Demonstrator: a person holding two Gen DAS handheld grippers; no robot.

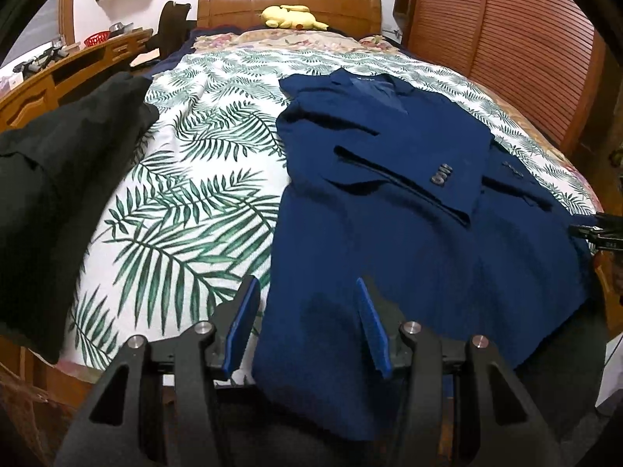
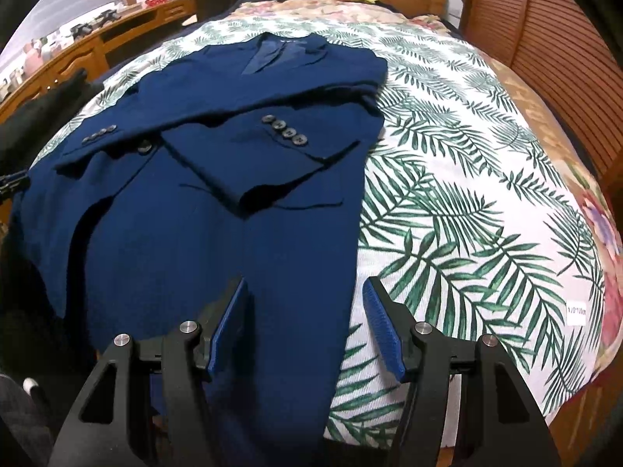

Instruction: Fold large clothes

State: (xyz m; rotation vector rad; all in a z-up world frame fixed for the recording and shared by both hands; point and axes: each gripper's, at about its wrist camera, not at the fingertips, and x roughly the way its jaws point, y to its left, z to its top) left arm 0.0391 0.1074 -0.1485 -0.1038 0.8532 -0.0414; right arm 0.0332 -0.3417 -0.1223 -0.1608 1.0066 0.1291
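- The bed has a white cover with green leaves.
- The blue jacket lies flat on the bed, its sleeves folded over its front, its bottom edge hanging off the near side.
- A black cloth lies far left.
- The left gripper is apart, above the jacket's near left edge.
- The right gripper is apart, above its near right edge.
- A yellow toy sits by the headboard.

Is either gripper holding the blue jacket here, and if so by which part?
Nothing is held. The left gripper and right gripper both stand open above the blue jacket's bottom hem, with no fabric pinched between the pads.
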